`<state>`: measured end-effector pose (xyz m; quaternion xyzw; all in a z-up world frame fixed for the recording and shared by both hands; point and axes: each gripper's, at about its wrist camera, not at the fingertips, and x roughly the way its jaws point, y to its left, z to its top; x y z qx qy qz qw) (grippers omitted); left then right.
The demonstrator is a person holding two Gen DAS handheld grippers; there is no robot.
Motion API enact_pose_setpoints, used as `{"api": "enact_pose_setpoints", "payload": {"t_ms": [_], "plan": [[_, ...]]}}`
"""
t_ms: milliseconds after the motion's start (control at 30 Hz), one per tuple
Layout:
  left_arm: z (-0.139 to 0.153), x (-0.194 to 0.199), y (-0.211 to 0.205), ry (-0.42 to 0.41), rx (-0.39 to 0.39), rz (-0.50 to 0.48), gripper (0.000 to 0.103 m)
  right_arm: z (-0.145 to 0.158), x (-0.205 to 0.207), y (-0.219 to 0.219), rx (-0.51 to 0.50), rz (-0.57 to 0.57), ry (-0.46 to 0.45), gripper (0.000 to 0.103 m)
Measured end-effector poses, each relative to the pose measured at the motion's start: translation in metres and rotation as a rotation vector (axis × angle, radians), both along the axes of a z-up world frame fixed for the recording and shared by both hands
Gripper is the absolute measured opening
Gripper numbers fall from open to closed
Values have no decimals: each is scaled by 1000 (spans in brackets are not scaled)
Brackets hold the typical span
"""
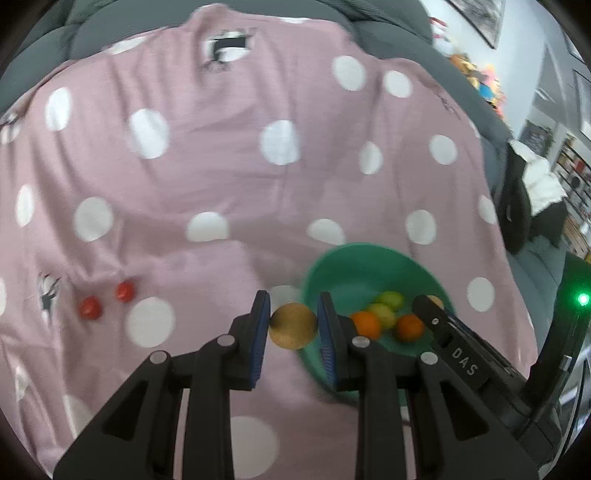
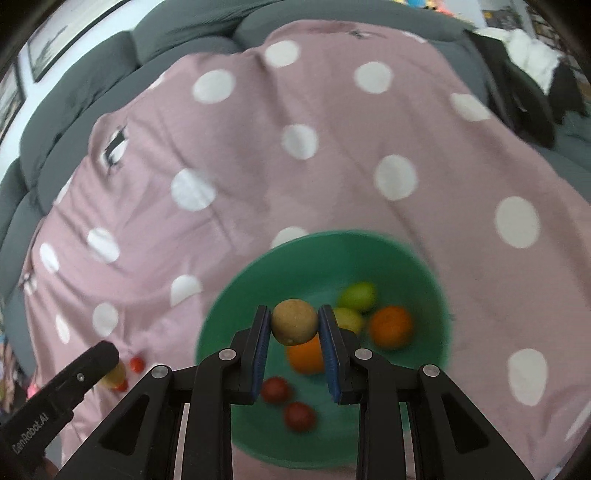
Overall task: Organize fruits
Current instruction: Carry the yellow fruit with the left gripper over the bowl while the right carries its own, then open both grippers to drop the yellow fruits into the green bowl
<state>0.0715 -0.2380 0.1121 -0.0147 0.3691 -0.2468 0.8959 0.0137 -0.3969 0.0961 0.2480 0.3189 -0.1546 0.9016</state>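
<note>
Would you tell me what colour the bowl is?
The bowl is teal green, clearest in the right wrist view.

pink polka-dot blanket (image 1: 221, 177) w/ white dots, grey sofa (image 2: 92, 74) behind, framed pic (image 1: 480, 18) on wall

Your bowl (image 2: 236, 295) has bare floor on its far left; oranges (image 2: 390, 326), limes (image 2: 357, 295) and red fruits (image 2: 299, 416) crowd the right and near side.

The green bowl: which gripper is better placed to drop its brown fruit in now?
Probably right. The right gripper holds its brown fruit over the green bowl; the left gripper holds its fruit beside the rim.
</note>
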Motion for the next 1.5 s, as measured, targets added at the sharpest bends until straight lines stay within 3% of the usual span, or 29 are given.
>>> {"api": "enact_pose_setpoints", "payload": {"t_ms": [333, 933, 1067, 1267, 1433, 1500], "plan": [[-34, 10, -35, 101, -18, -129, 26, -6, -7, -17, 20, -89, 26, 29], [-48, 8, -52, 127, -18, -159, 26, -13, -5, -19, 36, -99, 71, 29], [-47, 5, -54, 103, -8, -168, 23, -12, -6, -19, 111, -47, 26, 29], [-46, 3, -56, 99, -9, -174, 23, -9, -6, -14, 55, -74, 43, 29], [-41, 4, -50, 103, -30, -170, 30, -10, -7, -18, 25, -111, 70, 29], [-36, 6, -40, 107, -54, -148, 47, -11, -6, -19, 19, -118, 86, 32]]}}
